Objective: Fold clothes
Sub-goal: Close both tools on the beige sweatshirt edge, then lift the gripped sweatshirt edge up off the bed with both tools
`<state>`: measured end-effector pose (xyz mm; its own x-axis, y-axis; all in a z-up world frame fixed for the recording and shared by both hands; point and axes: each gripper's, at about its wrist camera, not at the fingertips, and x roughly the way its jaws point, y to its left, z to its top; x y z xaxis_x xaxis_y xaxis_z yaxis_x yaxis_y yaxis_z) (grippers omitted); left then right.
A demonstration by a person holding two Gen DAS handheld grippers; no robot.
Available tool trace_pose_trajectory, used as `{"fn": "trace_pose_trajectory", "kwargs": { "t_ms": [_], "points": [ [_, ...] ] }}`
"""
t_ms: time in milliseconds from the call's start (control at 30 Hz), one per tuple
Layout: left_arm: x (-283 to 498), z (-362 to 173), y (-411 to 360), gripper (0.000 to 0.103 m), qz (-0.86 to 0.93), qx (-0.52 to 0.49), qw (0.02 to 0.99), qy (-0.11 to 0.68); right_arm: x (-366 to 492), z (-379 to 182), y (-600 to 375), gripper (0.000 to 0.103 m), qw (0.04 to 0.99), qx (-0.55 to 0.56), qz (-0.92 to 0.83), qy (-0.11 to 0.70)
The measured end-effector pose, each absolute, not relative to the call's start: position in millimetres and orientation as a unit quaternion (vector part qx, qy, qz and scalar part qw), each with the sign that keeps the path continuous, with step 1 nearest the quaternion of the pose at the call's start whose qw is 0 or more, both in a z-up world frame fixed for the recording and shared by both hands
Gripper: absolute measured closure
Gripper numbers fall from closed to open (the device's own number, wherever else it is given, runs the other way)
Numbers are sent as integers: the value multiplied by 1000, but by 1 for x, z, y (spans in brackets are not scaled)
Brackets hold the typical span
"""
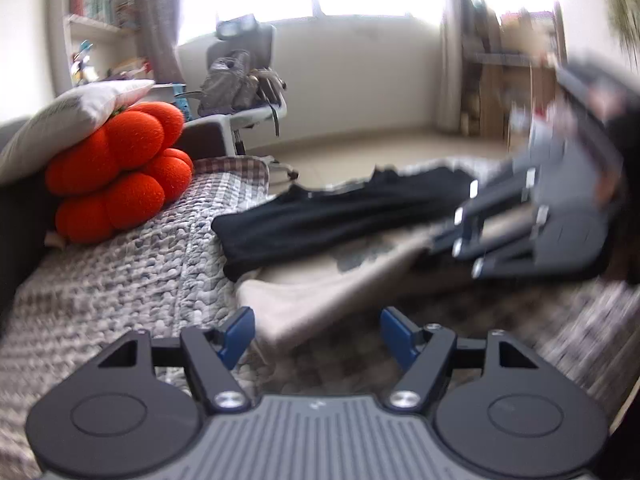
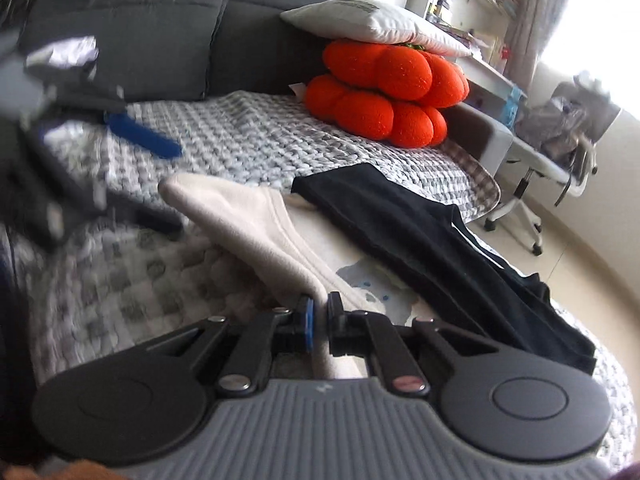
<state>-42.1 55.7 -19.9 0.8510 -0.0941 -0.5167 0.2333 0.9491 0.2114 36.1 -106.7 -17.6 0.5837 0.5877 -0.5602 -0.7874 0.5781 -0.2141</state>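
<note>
Two grippers: one held in each hand, both over a bed spread with a grey woven quilt.
Right gripper: nearest in its own view; its blue-padded fingers are drawn together and clamped on a fold of the beige garment, whose cloth rises into the jaws.
Left gripper: fingers stand apart with nothing between the blue pads; the beige garment lies just beyond them.
Beige garment: near middle of the bed, partly lifted at the right gripper, with a blue-grey print on the flat part beside it.
Black garment: stretched out just beyond the beige one, touching or overlapping its far edge, running toward the bed's right edge.
Each gripper in the other's view: blurred; the right at the right side of the left view, the left at the left side of the right view.
Orange cushion: farther back on the quilt, lumpy, with a white pillow resting on top.
Grey headboard: behind the quilt.
Office chair: far, on the floor past the bed, with grey things piled on it.
Bookshelf: far left, beside bright windows.
</note>
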Motion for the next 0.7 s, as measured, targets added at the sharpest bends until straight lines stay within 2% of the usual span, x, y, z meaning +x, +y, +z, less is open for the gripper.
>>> {"fn": "trace_pose_trajectory", "kwargs": {
  "t_ms": [133,233,267,300,367,400,467,700],
  "points": [
    [-31,-35,39,32,-74,241,936,246,36,-19,-104,97,857,-228,405,222],
    [-20,-44,32,34,-76,270,924,261,35,-20,-101,97,854,-232,409,223],
    [-17,-47,31,42,-76,278,919,267,35,-21,-100,97,853,-233,410,223],
    [-17,-48,30,58,-69,285,918,267,39,-21,-98,97,853,-234,410,223],
    [-14,-47,33,77,-57,282,919,269,39,-22,-98,97,852,-236,411,222],
    [-14,-46,37,85,-54,274,921,271,39,-24,-97,97,851,-239,411,221],
    [-13,-44,43,92,-55,254,925,277,38,-26,-97,97,850,-244,412,220],
    [-10,-41,50,94,-53,214,932,288,18,-48,-94,93,837,-316,392,214]
  ]
}}
